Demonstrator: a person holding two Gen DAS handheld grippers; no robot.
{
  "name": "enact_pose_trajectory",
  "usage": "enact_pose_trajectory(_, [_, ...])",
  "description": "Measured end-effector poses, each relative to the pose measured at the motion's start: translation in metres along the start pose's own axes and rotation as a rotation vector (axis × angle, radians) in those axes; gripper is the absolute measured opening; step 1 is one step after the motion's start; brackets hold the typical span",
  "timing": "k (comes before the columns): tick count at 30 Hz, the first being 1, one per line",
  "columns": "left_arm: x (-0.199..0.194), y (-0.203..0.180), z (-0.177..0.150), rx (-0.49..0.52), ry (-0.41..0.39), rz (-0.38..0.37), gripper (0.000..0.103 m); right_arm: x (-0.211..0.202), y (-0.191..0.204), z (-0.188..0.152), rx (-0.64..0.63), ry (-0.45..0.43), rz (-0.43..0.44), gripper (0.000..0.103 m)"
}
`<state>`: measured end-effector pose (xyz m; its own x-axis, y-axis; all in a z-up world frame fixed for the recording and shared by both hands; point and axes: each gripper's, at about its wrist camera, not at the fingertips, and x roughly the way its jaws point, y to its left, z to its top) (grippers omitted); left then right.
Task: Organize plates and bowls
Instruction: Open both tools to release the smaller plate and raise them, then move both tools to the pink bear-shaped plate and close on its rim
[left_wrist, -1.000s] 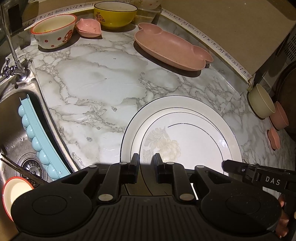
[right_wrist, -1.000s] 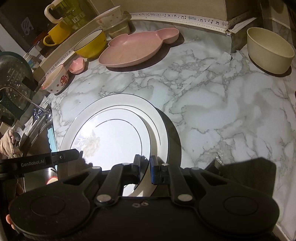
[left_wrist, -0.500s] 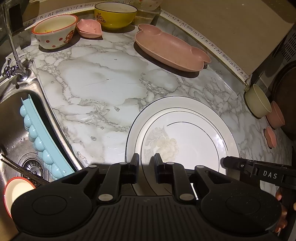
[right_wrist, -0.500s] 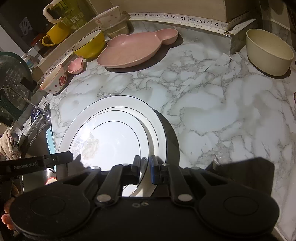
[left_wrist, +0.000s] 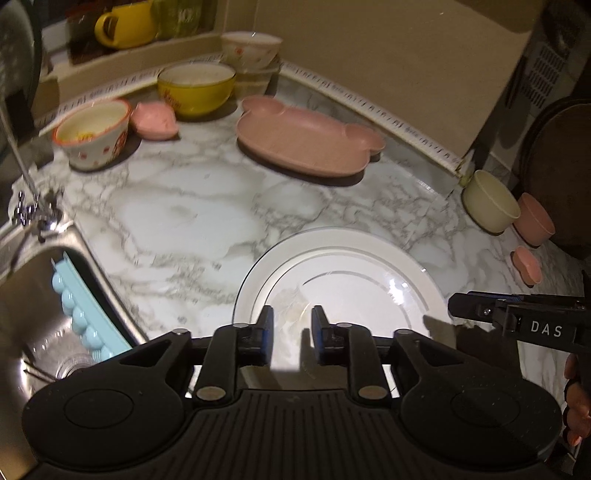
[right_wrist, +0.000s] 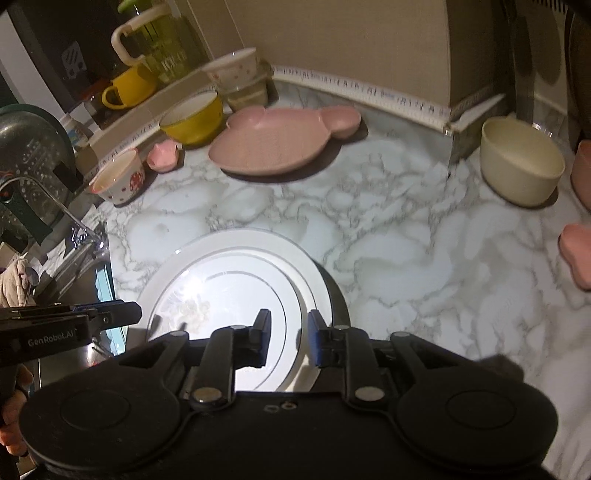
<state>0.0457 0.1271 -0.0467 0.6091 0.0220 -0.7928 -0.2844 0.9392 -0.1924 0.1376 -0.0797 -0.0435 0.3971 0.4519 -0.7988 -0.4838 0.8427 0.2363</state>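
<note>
A white plate (left_wrist: 343, 273) with a thin silver ring and a pale floral print lies flat on the marble counter (left_wrist: 177, 206), near the front edge and just right of the steel sink (left_wrist: 33, 295). Both grippers hang above its near rim. The left gripper (left_wrist: 289, 332) has its blue-padded fingers (left_wrist: 266, 328) standing a little apart; its jaws have just been opening, and nothing sits between them, the plate showing below through the gap. The right gripper (right_wrist: 285, 334) is in the same state: its fingers (right_wrist: 314, 336) have just been parting, stand slightly apart, and clamp nothing, with the plate's right rim lying beneath them. Each gripper shows in the other's view as a dark bar at the plate's side, with a hand (left_wrist: 576, 406) behind it at the frame edge. Farther back on the counter lies a pink bear-shaped plate (left_wrist: 306, 142) with two round ears. To its left stand a yellow bowl (left_wrist: 195, 86), a small pink dish (left_wrist: 153, 120) and a white bowl with red spots (left_wrist: 94, 134), all close along the far-left edge. At the far right stand a cream bowl (right_wrist: 521, 166), a pink bowl (left_wrist: 535, 219) just beside it and a small pink dish (left_wrist: 526, 264) nearer. A light-blue tray (left_wrist: 79, 310) with rounded bumps leans inside the sink, and a yellow mug (right_wrist: 127, 86) stands on the ledge behind the counter.
</note>
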Motion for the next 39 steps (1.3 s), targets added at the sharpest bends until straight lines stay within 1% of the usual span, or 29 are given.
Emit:
enact_pose_trajectory(1, [-0.002,-0.002,0.001,0.005,-0.011,-0.004,0.03,-0.003,0.001,0.001,-0.003,-0.011,-0.005,0.025])
enact_pose_trajectory(2, [-0.004,-0.004,0.003,0.013,-0.023,-0.009,0.032,-0.005,0.002,0.001,-0.006,-0.02,-0.011,0.03])
enact_pose_trajectory(3, [-0.006,-0.007,0.004,0.022,-0.033,-0.012,0.037,-0.008,0.003,0.002,-0.007,-0.029,-0.015,0.032])
enact_pose_trajectory(4, [-0.008,-0.009,0.005,0.03,-0.043,-0.012,0.042,-0.01,0.004,0.003,-0.005,-0.037,-0.015,0.04])
enact_pose_trajectory(5, [-0.01,-0.011,0.006,0.038,-0.055,-0.014,0.05,-0.012,0.005,0.003,-0.002,-0.044,-0.013,0.046])
enact_pose_trajectory(6, [-0.012,-0.013,0.006,0.046,-0.067,-0.017,0.055,-0.014,0.005,0.004,0.002,-0.052,-0.013,0.048])
enact_pose_trajectory(9, [-0.016,-0.016,0.01,0.069,-0.089,-0.022,0.055,-0.02,0.008,0.006,0.005,-0.079,-0.022,0.055])
enact_pose_trajectory(11, [-0.017,-0.017,0.013,0.075,-0.097,-0.026,0.055,-0.024,0.01,0.008,0.006,-0.093,-0.03,0.064])
enact_pose_trajectory(13, [-0.018,-0.018,0.016,0.084,-0.11,-0.022,0.057,-0.027,0.013,0.01,0.002,-0.106,-0.036,0.068])
enact_pose_trajectory(14, [-0.018,-0.018,0.018,0.085,-0.117,-0.019,0.059,-0.028,0.014,0.011,-0.002,-0.113,-0.04,0.072])
enact_pose_trajectory(15, [-0.019,-0.018,0.019,0.083,-0.124,-0.013,0.065,-0.03,0.016,0.012,-0.005,-0.123,-0.047,0.074])
enact_pose_trajectory(16, [-0.019,-0.018,0.021,0.08,-0.133,-0.007,0.069,-0.031,0.017,0.013,-0.008,-0.133,-0.055,0.078])
enact_pose_trajectory(19, [-0.021,-0.018,0.027,0.084,-0.155,0.009,0.072,-0.034,0.022,0.017,-0.022,-0.152,-0.072,0.083])
enact_pose_trajectory(21, [-0.02,-0.019,0.031,0.086,-0.158,0.01,0.073,-0.035,0.023,0.02,-0.026,-0.163,-0.085,0.089])
enact_pose_trajectory(23, [-0.018,-0.02,0.035,0.083,-0.162,0.014,0.079,-0.035,0.024,0.024,-0.035,-0.18,-0.102,0.096])
enact_pose_trajectory(26, [-0.012,-0.021,0.044,0.075,-0.177,0.034,0.079,-0.035,0.026,0.032,-0.046,-0.207,-0.123,0.101])
enact_pose_trajectory(29, [-0.002,-0.02,0.054,0.046,-0.177,0.052,0.08,-0.03,0.024,0.041,-0.049,-0.221,-0.141,0.102])
enact_pose_trajectory(36, [0.029,-0.017,0.088,0.011,-0.161,0.107,0.08,-0.002,0.01,0.067,-0.042,-0.198,-0.163,0.102])
enact_pose_trajectory(39, [0.043,-0.018,0.102,0.012,-0.157,0.123,0.08,0.012,0.004,0.078,-0.033,-0.188,-0.18,0.102])
